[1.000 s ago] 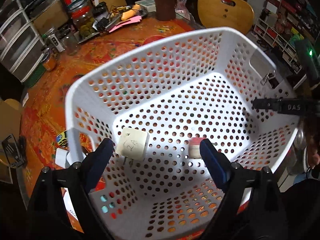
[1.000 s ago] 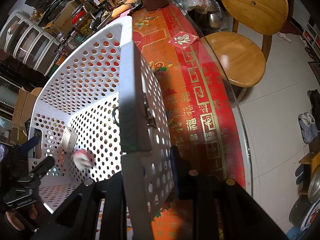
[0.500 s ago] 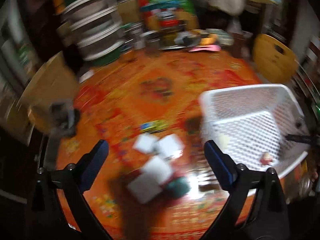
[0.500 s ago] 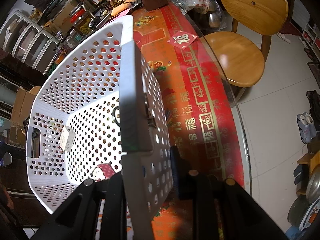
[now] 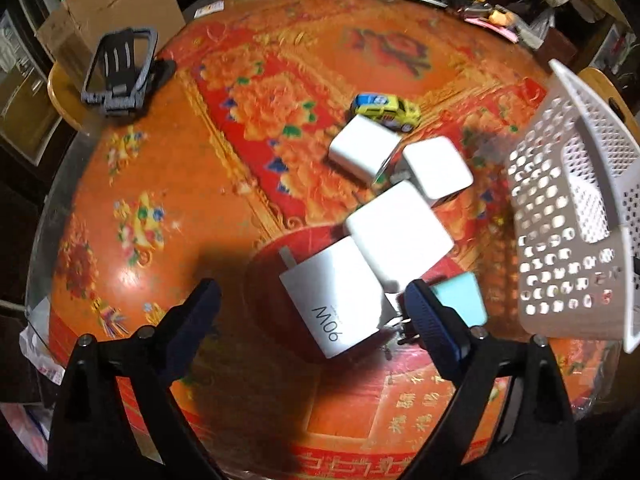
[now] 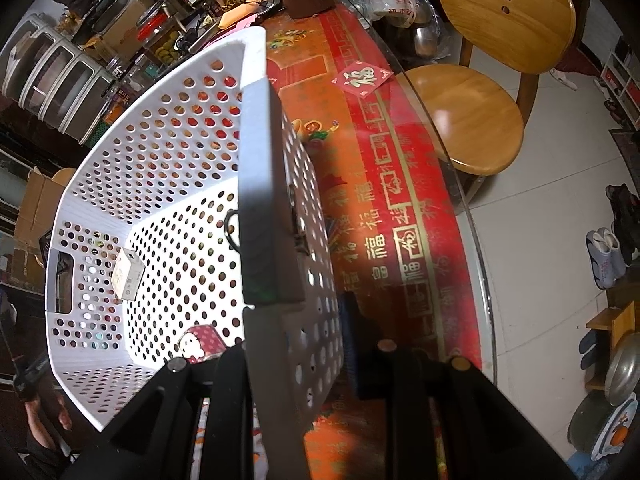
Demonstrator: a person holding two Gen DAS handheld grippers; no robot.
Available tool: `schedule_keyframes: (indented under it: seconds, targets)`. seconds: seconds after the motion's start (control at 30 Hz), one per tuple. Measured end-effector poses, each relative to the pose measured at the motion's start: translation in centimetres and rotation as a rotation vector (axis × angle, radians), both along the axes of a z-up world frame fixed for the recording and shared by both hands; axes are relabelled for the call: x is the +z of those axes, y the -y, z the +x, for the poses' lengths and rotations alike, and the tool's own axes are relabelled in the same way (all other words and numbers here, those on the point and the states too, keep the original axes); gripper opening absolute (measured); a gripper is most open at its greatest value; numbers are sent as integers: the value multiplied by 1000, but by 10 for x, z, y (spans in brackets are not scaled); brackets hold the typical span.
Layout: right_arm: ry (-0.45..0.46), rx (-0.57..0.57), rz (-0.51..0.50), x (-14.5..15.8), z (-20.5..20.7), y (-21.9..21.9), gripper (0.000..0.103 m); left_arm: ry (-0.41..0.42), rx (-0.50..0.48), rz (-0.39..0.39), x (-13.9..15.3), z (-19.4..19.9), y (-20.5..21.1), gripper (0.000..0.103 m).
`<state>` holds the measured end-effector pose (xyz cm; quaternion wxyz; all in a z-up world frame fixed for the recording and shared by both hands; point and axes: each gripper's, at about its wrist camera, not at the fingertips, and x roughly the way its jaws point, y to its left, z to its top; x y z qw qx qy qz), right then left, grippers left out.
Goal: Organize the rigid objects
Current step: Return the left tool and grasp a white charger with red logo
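Since swinging off the basket (image 5: 576,216), left gripper (image 5: 312,300) hangs agape over white chargers (image 5: 336,304) (probably); right gripper (image 6: 296,344) clamps the basket wall on the floral table (image 5: 160,184).

White chargers (image 5: 372,240) clustered, touching; basket (image 5: 576,216) blocks right; tabletop (image 5: 160,200) open left.

dim, motion-blurred left view | sunlit right view | fisheye-warped edges

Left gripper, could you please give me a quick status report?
Left gripper open, empty, above white 90W charger. Right gripper shut on basket wall. Teal block and other white cubes crowd the charger.
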<state>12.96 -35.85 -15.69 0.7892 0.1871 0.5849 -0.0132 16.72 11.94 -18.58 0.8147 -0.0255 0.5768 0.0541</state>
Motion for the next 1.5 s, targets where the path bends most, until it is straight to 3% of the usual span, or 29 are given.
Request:
schedule_keyframes:
  seconds: [0.3, 0.37, 0.5, 0.73, 1.5]
  targets:
    - [4, -2, 4, 0, 0, 0, 21, -60, 51, -5, -39, 2, 12, 82]
    - [5, -3, 1, 0, -1, 0, 21, -48, 68, -23, -38, 1, 10, 79]
    - [5, 0, 3, 0, -1, 0, 21, -26, 33, -9, -33, 1, 16, 57]
    - [10, 2, 9, 0, -2, 1, 21, -4, 41, 18, -27, -6, 10, 53]
    - [14, 11, 21, 0, -1, 1, 21, 105, 0, 17, 52, -13, -1, 49]
